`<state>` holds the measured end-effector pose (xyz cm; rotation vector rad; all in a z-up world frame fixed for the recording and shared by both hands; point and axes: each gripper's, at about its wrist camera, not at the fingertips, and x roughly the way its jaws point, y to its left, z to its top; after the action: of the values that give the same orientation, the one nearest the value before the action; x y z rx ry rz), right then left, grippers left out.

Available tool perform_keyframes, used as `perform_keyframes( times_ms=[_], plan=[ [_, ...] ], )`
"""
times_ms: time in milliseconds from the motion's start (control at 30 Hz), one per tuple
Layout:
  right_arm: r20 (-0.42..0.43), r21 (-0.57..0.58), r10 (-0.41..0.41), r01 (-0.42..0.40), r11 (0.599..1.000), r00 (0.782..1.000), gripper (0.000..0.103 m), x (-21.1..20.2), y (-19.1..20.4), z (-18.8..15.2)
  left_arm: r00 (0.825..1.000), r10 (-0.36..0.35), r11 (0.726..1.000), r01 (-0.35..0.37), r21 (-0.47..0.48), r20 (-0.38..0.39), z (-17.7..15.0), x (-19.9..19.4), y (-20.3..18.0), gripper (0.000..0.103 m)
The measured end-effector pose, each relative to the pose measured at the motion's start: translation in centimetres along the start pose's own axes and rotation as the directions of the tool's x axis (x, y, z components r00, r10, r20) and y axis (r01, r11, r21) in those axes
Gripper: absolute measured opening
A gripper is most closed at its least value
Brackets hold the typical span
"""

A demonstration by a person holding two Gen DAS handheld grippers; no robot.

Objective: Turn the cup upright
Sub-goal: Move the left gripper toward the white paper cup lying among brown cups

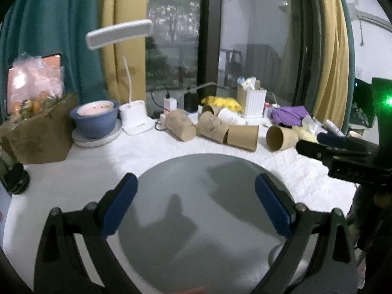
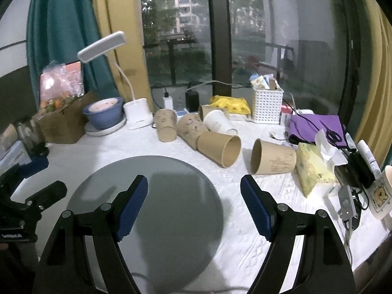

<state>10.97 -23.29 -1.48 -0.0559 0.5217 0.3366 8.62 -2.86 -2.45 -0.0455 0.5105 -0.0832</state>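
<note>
Several brown paper cups lie on their sides on the white table beyond a round grey mat [image 2: 147, 196]. The nearest one [image 2: 272, 163] has its mouth facing me; it also shows in the left wrist view [image 1: 280, 137]. Another brown cup [image 2: 219, 151] lies left of it, and a white cup [image 2: 218, 122] behind. My right gripper [image 2: 194, 203] is open and empty over the mat's right edge. My left gripper [image 1: 196, 203] is open and empty over the mat [image 1: 196, 220]. The right gripper's fingers [image 1: 316, 147] show at the right of the left wrist view.
A desk lamp [image 2: 137, 115], a blue bowl on a plate [image 2: 104, 112] and a cardboard box [image 2: 63, 122] stand at the back left. A white basket [image 2: 267, 105], purple cloth [image 2: 316, 127], a tissue pack [image 2: 313, 169] and cables sit at the right.
</note>
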Motion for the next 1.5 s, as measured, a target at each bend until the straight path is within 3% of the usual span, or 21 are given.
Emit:
perform_keyframes(
  times_ms=[400,800,1067,1500],
  plan=[
    [-0.011,0.03,-0.026,0.026,0.999,1.0,0.081,4.9,-5.6,2.6,0.994,-0.048,0.999,0.047,-0.008,-0.101,4.0,7.6,-2.8,0.097],
    [-0.017,0.088,-0.071,0.072,0.993,0.997,0.081,10.0,-10.8,5.4,0.977,-0.07,0.994,0.084,0.066,-0.199,8.1,15.7,-7.3,0.097],
    [-0.033,0.117,-0.094,0.097,0.988,0.995,0.081,12.3,-13.7,7.4,0.971,-0.101,0.992,0.116,0.056,-0.214,10.9,19.9,-9.4,0.097],
    [-0.036,0.184,-0.128,0.132,0.974,0.991,0.081,14.8,-17.7,8.8,0.936,-0.137,0.99,0.137,-0.022,-0.326,12.9,28.2,-10.7,0.097]
  ],
)
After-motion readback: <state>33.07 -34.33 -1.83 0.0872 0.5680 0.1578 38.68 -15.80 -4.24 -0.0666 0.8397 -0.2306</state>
